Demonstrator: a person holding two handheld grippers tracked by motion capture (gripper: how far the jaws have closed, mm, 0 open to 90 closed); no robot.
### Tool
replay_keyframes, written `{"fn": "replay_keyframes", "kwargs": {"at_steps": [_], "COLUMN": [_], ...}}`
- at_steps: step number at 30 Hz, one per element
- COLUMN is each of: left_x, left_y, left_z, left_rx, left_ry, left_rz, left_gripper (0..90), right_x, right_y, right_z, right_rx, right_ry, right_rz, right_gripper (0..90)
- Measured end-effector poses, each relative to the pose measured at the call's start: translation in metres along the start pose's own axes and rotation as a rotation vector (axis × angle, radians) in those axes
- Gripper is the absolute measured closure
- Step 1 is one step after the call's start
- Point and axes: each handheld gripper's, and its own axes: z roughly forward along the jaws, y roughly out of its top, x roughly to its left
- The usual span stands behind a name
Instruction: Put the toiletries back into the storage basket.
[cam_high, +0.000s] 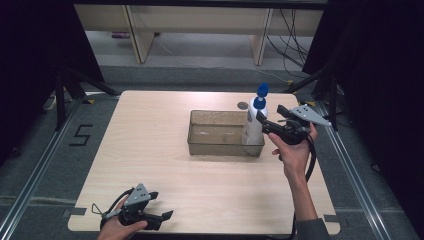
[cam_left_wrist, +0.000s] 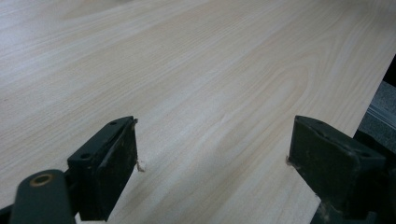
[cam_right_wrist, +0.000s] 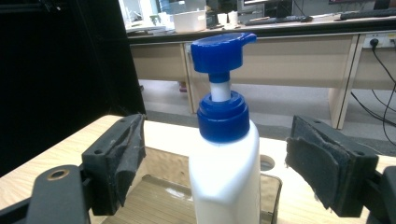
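Nearest, at the lower left of the high view, the left tongs (cam_high: 162, 205) lie low over the desk (cam_high: 150, 150) by its front edge, held in the person's left hand (cam_high: 117, 229). Its jaws stand wide apart with nothing between them; in the left gripper view only bare wood grain shows between the two black pads, and the desk's edge runs down the right side of that frame.

Farther up, at the right of the high view, the right forearm rises from the bottom edge to the right hand (cam_high: 292, 150), which holds the right tongs (cam_high: 264, 120) level, pointing toward the left of the frame. Its jaws are open wide. In the right gripper view the bottle (cam_right_wrist: 224, 182) stands upright between the two pads, with a clear gap on each side, so neither pad presses on it.

That bottle (cam_high: 254, 127) is white with a blue pump top (cam_right_wrist: 223, 51), its spout turned to the upper right of the right gripper view. It stands in the right end of the clear bin (cam_high: 200, 145), which sits right of centre on the desk.

Behind the bin, a small round hole (cam_high: 242, 105) shows in the desk. Beyond the far edge, pale furniture legs and trailing cables cross the top of the frame.
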Motion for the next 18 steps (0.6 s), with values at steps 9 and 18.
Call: {"fn": "replay_keyframes", "kwargs": {"at_steps": [9, 18], "left_x": [0.000, 0.001], "left_y": [0.000, 0.001], "left_z": [0.001, 0.000], "left_rx": [-0.004, 0.004], "left_ry": [-0.008, -0.007], "left_rz": [-0.008, -0.002], "left_gripper": [14.9, 14.9], "right_x": [0.002, 0.007], "right_y": [-0.004, -0.007], "right_z": [-0.009, -0.014], "right_rx": [0.005, 0.024], "right_ry": [0.010, 0.039], "right_rz": [0.024, 0.031], "right_gripper": [19.6, 19.6]}}
